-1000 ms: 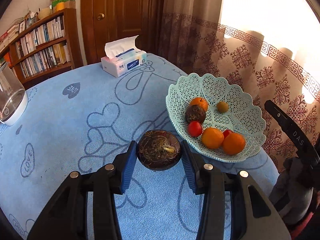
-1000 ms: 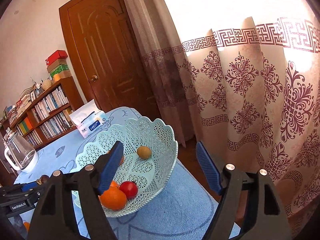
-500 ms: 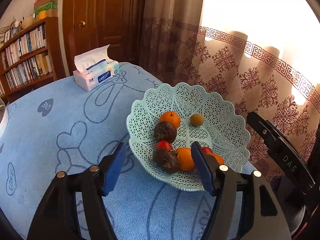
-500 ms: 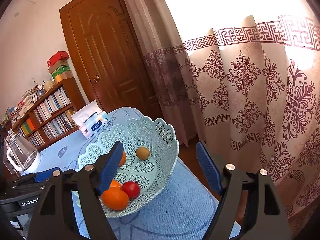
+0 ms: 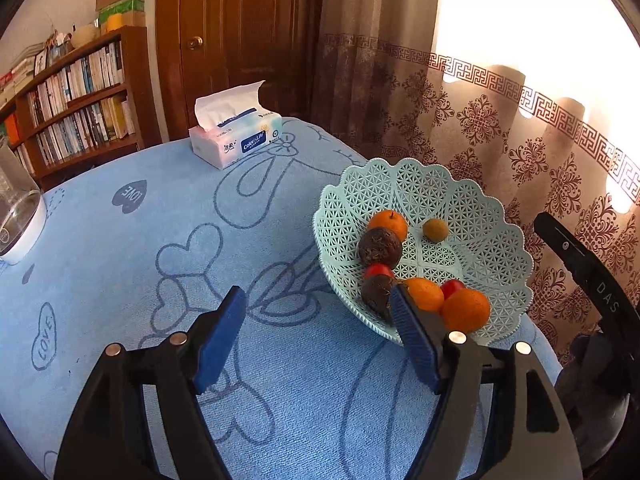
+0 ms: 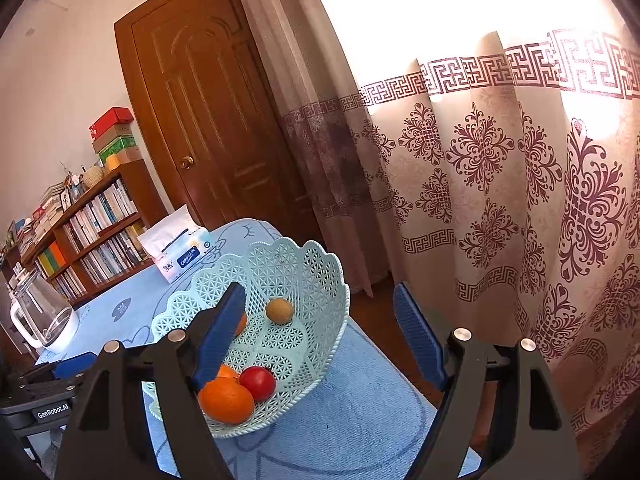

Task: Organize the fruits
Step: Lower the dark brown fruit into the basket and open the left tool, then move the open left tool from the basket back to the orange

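A pale green lattice basket point(image 5: 460, 184) sits at the table's right edge. It holds oranges point(image 5: 466, 310), red tomatoes point(image 5: 378, 270), a small yellow-brown fruit point(image 5: 436, 230) and two dark round fruits. One dark fruit point(image 5: 376, 292) lies at the basket's near rim, just beyond my left gripper's right finger. My left gripper point(image 5: 318, 304) hovers over the blue cloth beside the basket, jaws opening and empty. My right gripper point(image 6: 318, 296) hangs in front of the basket point(image 6: 320, 280), jaws opening, nothing between them; an orange point(image 6: 226, 400) and a tomato point(image 6: 258, 382) show below.
A tissue box point(image 5: 236, 140) stands at the table's far side and a glass jug point(image 5: 16, 216) at its left edge. Behind are a bookshelf point(image 5: 72, 92), a wooden door point(image 5: 240, 32) and a patterned curtain point(image 5: 520, 140). The blue cloth point(image 5: 160, 240) covers the table.
My left gripper let go of the dark round fruit, which now lies in the basket, and its jaws spread wide. The right gripper stayed put.
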The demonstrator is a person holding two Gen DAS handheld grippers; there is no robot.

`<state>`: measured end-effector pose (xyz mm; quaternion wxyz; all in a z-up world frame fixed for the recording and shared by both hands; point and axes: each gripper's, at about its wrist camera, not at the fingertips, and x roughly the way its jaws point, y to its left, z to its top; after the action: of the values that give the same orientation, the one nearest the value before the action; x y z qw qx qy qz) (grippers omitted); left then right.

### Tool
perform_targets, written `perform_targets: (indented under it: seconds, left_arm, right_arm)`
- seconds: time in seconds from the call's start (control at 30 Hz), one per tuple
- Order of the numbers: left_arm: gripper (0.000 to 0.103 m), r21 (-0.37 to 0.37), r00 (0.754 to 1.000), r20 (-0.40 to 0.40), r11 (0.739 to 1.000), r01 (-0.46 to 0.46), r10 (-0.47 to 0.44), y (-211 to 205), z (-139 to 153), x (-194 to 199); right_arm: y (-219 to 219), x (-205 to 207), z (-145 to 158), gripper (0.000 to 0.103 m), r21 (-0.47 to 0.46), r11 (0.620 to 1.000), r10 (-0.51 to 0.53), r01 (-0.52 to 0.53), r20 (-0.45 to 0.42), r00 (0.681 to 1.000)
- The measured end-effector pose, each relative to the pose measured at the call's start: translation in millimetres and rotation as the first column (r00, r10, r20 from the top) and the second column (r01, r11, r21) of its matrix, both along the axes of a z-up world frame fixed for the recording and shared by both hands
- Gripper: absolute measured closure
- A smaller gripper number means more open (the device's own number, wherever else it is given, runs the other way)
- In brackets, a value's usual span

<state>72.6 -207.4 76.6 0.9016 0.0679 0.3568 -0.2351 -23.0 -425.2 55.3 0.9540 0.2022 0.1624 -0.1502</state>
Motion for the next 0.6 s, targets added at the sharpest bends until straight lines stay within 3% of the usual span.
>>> perform_targets:
  seconds: [0.03, 0.07, 0.6]
  left_arm:
    - [0.015, 0.003, 1.0, 0.005, 1.0, -0.008, 0.008, 1, 0, 0]
    - [0.014, 0.005, 1.0, 0.017, 1.0, -0.016, 0.016, 3, 1, -2]
    - [0.014, 0.089, 0.991, 0.111, 0.992, -0.085, 0.075, 27, 4, -18]
  right_arm:
    - [0, 0, 0, 0.02, 0.0, 1.0, -0.002, 0.002, 0.002, 1.0]
    - [0, -1, 0, 0.02, 0.0, 1.0, -0.004, 0.004, 0.004, 1.0]
    - [-3, -2, -1, 0.018, 0.008, 1.0, -0.02, 0.02, 0.0, 1.0]
